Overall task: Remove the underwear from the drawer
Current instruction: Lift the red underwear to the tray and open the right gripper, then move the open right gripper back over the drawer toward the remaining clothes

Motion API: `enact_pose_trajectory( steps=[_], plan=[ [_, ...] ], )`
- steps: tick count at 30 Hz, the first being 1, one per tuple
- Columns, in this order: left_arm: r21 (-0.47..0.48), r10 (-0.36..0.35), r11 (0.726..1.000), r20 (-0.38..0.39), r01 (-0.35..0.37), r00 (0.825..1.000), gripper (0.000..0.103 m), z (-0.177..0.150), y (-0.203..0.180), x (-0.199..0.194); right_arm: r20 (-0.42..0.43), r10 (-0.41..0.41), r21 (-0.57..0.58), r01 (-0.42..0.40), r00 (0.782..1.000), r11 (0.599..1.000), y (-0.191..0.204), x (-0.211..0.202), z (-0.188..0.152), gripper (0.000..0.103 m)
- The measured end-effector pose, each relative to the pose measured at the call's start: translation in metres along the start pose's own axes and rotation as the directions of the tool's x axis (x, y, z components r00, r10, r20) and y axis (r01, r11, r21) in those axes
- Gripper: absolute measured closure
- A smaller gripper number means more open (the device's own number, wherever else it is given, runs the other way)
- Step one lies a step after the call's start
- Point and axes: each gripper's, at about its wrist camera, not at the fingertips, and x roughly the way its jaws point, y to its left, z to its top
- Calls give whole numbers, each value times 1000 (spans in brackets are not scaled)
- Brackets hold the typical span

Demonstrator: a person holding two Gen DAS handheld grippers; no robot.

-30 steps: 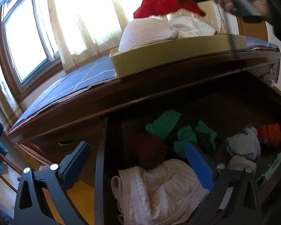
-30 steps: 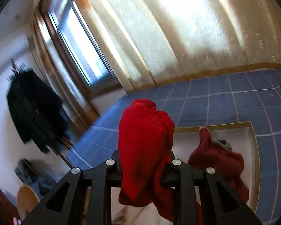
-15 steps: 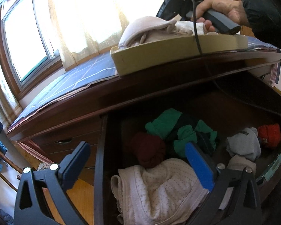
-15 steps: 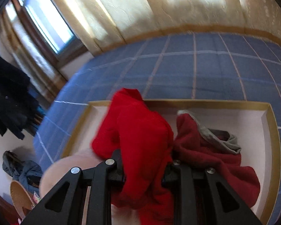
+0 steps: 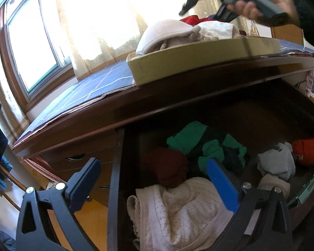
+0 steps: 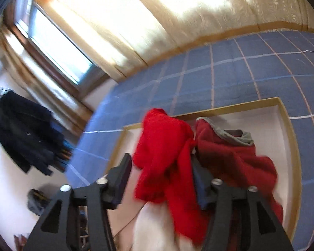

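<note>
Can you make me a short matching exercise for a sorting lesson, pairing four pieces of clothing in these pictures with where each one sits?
Things:
1. bright red garment
2. dark red garment
3. green garment
4. white dotted garment

Places:
A. at the near end of the open drawer, between the fingers of the left hand-held gripper
B. in the tray, right of the bright red one
C. farther back in the drawer, by a dark red bundle
D. in the tray, between the open fingers of the right hand-held gripper

Pairs: 1-D, 2-B, 3-C, 4-A
</note>
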Motion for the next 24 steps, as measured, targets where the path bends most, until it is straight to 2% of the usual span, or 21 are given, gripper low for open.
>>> enact_pose_trajectory(
  steps=[6, 9, 13, 20, 24],
  plan=[
    [-1, 8, 1000, 2, -8, 1000, 0, -1, 0, -2, 96, 63, 18, -66, 993, 998, -4, -58, -28, 41],
    [-2, 10, 1000, 1, -10, 1000, 0, -1, 1, -1, 117, 81, 27, -85, 990, 996, -10, -75, -44, 41],
    [-1, 17, 1000, 10, -17, 1000, 0, -2, 0, -3, 141, 98, 30, -103, 985, 994, -16, -89, -64, 41],
    [8, 27, 1000, 3, -27, 1000, 0, -1, -1, -1, 182, 86, -19, -84, 980, 996, -21, -106, -101, 41],
    [13, 32, 999, 5, -33, 999, 0, -1, -1, -1, 206, 74, -1, -76, 976, 997, -30, -110, -122, 41]
  ],
)
